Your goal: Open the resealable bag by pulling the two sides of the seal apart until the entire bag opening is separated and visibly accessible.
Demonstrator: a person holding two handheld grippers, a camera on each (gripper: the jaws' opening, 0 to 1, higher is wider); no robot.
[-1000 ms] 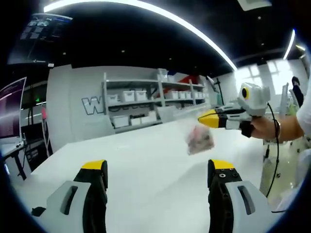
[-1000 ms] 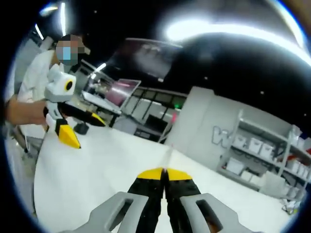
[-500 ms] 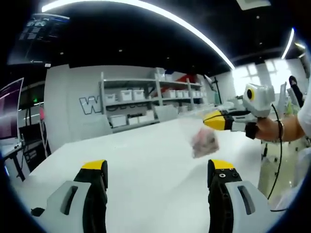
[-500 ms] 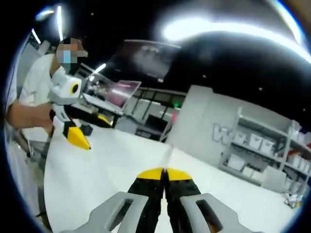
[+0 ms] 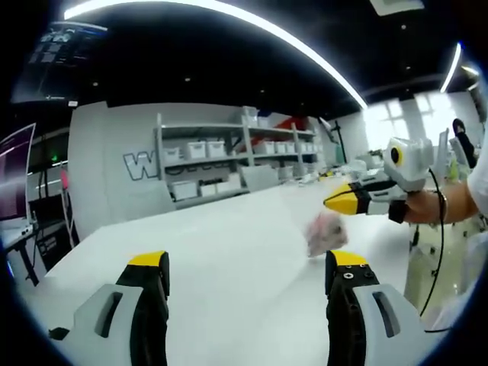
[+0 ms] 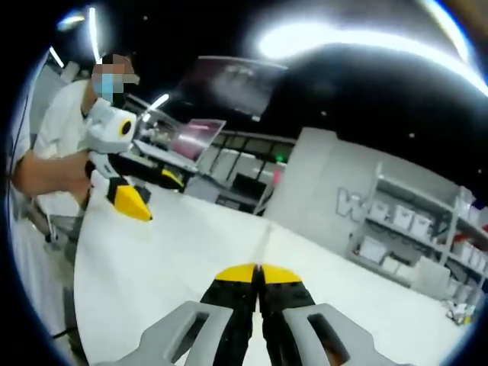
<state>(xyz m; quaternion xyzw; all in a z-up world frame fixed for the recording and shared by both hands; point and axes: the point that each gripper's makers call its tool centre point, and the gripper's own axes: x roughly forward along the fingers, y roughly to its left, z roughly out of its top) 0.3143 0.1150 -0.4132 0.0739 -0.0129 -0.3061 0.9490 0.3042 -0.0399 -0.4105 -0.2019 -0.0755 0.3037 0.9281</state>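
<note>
Clear plastic was all that could be made out of the resealable bag [image 5: 319, 221]: it hung in the air above the white bench [image 5: 229, 244], pinched at its top edge by the right tool [image 5: 341, 202], with a pinkish lump of contents sagging at the bottom. In the right gripper view that tool's [image 6: 258, 271] yellow tips were pressed together on a thin sliver of film rising from between them. The left tool [image 5: 248, 263] stood with its jaws well apart and nothing between them, near the bag but not touching it; in the right gripper view the left tool [image 6: 131, 204] appeared off to the side, held in the person's hand [image 6: 72, 169].

The step in hand was probably bringing the left tool onto the seal. It would have gone best by taking only the near wall of the bag just beside the right tool's grip, not both layers together, then drawing the two tools apart squarely across the seal. Whether the right tool held one layer or both could not be told.
</note>
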